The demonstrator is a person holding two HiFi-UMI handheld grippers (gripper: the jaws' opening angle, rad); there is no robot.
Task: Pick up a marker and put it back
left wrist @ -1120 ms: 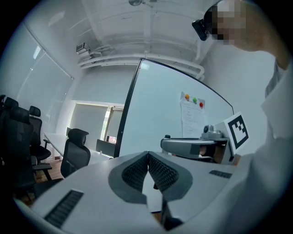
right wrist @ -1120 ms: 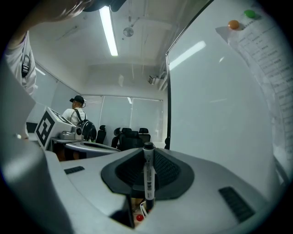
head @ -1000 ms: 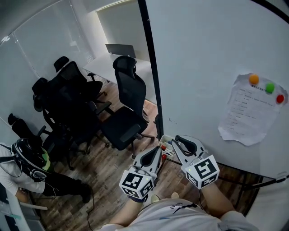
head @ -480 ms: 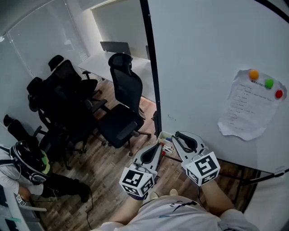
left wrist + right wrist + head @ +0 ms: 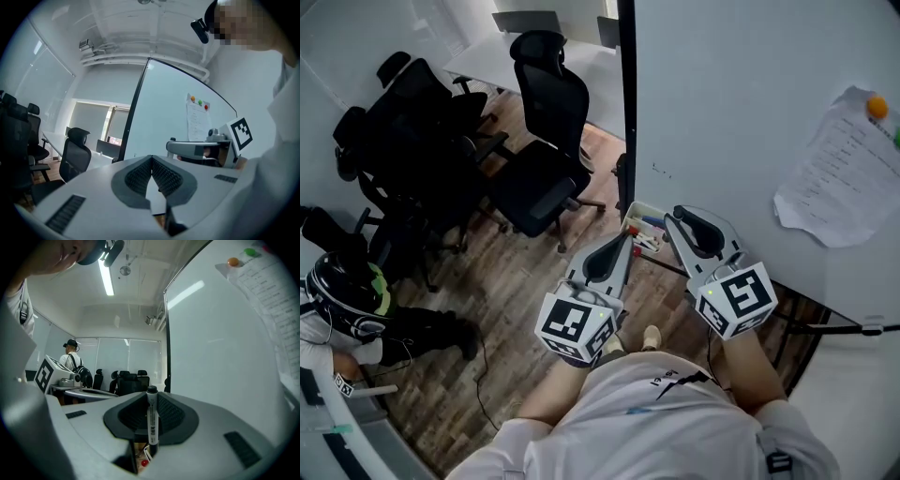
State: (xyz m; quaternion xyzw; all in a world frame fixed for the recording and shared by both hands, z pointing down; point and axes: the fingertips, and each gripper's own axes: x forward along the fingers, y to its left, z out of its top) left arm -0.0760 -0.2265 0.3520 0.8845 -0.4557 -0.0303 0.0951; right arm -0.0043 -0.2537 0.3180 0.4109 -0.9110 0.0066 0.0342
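A marker with a white barrel and black cap stands upright between the jaws of my right gripper, which is shut on it. In the head view my right gripper is just right of a small white tray fixed at the whiteboard's lower left corner. Several other markers lie in that tray. My left gripper points at the tray's near side. Its jaws meet at the tips and hold nothing.
The whiteboard rises on the right behind a black post. A paper sheet hangs on it under an orange magnet. Black office chairs crowd the wooden floor at left. A person in a helmet sits at far left.
The head view has tipped down and toward the board, so the chairs and paper slid upward. Both grippers stay side by side at the tray, slightly farther apart.
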